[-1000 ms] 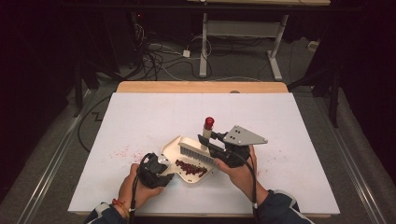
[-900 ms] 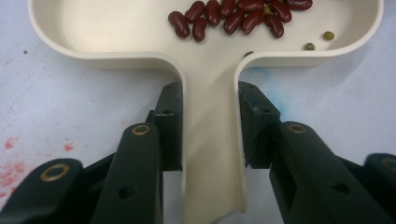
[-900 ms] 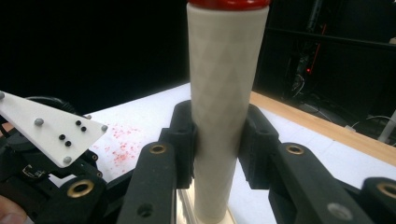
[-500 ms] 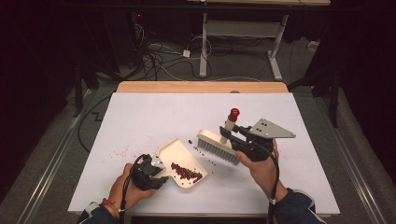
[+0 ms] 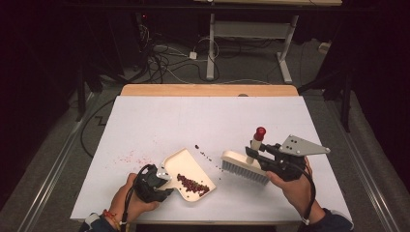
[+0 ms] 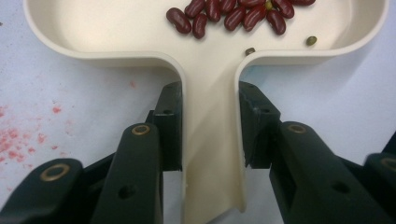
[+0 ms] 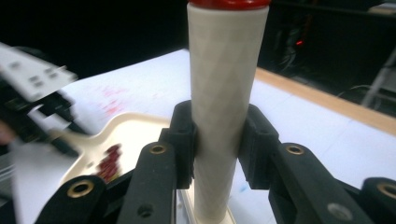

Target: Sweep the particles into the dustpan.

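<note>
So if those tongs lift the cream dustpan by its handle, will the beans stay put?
Probably, if kept level: the dustpan looks like stiff moulded plastic with a raised rim. The beans lie loose and rounded, so a tilt would likely roll them toward the open front edge. It seems light.

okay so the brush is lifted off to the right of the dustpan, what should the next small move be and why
Probably set the brush down beyond the loose beans and sweep them toward the dustpan. A few beans lie on the table between the two, and the left hand-held gripper is clamped on the dustpan's handle.
</note>
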A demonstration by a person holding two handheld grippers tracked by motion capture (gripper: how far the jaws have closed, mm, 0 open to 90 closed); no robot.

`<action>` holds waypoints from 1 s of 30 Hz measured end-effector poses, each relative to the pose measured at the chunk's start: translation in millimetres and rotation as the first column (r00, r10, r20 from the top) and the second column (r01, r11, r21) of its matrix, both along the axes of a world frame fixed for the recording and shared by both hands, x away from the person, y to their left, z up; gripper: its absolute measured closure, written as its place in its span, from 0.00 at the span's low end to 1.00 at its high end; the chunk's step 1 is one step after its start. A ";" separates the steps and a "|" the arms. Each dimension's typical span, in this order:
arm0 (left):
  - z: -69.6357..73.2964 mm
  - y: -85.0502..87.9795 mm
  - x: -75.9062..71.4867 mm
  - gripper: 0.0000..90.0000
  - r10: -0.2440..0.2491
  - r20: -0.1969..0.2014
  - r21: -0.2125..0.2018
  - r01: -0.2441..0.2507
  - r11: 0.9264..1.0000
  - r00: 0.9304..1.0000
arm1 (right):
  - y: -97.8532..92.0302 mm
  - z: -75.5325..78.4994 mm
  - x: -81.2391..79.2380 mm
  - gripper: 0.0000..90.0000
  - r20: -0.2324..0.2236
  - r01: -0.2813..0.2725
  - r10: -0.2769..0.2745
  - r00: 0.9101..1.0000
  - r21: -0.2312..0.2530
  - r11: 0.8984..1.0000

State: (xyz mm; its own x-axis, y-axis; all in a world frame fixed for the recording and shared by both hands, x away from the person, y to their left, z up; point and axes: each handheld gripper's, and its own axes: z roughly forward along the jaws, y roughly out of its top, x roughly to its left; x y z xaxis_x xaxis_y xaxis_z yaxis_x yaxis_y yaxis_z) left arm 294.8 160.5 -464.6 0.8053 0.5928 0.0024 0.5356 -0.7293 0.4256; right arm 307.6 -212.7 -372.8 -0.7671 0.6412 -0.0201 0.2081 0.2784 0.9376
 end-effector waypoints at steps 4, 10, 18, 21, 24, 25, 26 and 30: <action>-0.4 0.1 0.8 0.71 -0.001 -0.004 0.000 0.001 1.000 1.000 | -1.4 -2.5 -6.0 0.78 -0.051 -0.077 0.078 0.996 0.012 0.997; -1.6 -0.9 1.0 0.71 0.001 -0.007 0.006 -0.001 1.000 1.000 | 11.4 -8.0 -7.9 0.78 -0.058 -0.103 0.101 0.993 -0.042 0.994; -2.8 -2.5 1.8 0.71 0.012 -0.012 -0.009 -0.013 1.000 1.000 | 24.2 -9.1 2.5 0.78 -0.013 -0.026 0.026 1.000 -0.029 0.999; -2.7 -3.2 2.0 0.71 0.016 -0.013 -0.011 -0.016 1.000 1.000 | 27.8 -8.3 5.9 0.78 -0.010 -0.029 0.028 1.000 -0.020 0.999; -3.1 -3.2 2.1 0.71 0.018 -0.013 -0.014 -0.018 1.000 1.000 | 33.0 -2.5 7.4 0.78 0.013 -0.023 0.023 1.000 0.005 1.000; -3.0 -3.2 2.2 0.71 0.018 -0.013 -0.016 -0.018 1.000 1.000 | 33.0 -2.5 7.4 0.78 0.013 -0.023 0.023 1.000 0.005 1.000; -3.2 -3.1 2.2 0.71 0.019 -0.011 -0.018 -0.020 1.000 1.000 | 32.7 3.0 8.3 0.78 0.028 -0.011 0.010 1.000 0.030 0.999; -3.3 -4.1 2.1 0.71 0.025 -0.010 -0.017 -0.025 1.000 1.000 | 33.0 10.8 12.7 0.78 0.049 0.027 -0.031 0.998 0.064 0.998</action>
